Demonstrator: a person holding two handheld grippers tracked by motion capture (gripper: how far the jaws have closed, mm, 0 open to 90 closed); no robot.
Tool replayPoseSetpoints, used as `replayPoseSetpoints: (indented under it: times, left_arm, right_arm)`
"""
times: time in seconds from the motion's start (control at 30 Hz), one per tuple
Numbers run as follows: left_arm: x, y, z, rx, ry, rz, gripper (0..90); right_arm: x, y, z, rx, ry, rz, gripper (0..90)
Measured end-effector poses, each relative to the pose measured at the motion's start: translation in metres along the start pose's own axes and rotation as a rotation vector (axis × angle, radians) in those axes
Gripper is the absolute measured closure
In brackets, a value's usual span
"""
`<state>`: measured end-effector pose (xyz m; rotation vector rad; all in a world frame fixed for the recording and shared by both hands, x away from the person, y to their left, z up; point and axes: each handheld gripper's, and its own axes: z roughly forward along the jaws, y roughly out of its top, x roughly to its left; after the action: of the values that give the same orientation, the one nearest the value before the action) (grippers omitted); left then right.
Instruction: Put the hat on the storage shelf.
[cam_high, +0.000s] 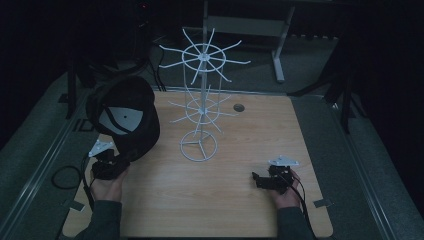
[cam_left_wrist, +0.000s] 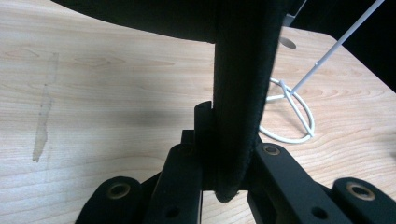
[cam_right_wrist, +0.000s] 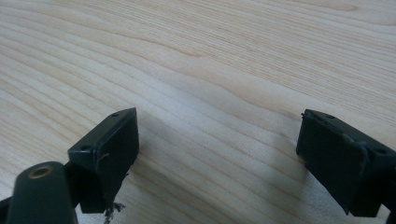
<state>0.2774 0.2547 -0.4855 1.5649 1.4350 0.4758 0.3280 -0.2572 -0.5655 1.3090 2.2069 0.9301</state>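
The cap (cam_left_wrist: 243, 93) is cut off by the top edge; its brim hides the rack (cam_left_wrist: 292, 116) base's left side.

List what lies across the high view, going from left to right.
Left gripper clamped on the black cap → white wire rack → round hole in the table → right gripper, jaws open and empty.

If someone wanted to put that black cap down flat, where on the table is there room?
Bare wood lies between the left gripper and right gripper, in front of the white wire rack, and right of the rack out to the table edge. It is crowded at the left, where the black cap hangs beside the rack.
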Motion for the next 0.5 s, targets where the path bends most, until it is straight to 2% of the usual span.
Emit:
replayPoseSetpoints:
  times: [0.2, 0.5]
  left_arm:
    - [0.0008, 0.0037, -0.0031, -0.008, 0.022, 0.006, 86.1]
    - [0.0013, 0.0077, -0.0059, -0.016, 0.03, 0.002, 86.1]
  right_arm:
    - [0.0, 0.0, 0.0, 0.0, 0.0, 0.0, 12.8]
    - [0.0, 0.0, 0.0, 0.0, 0.0, 0.0, 12.7]
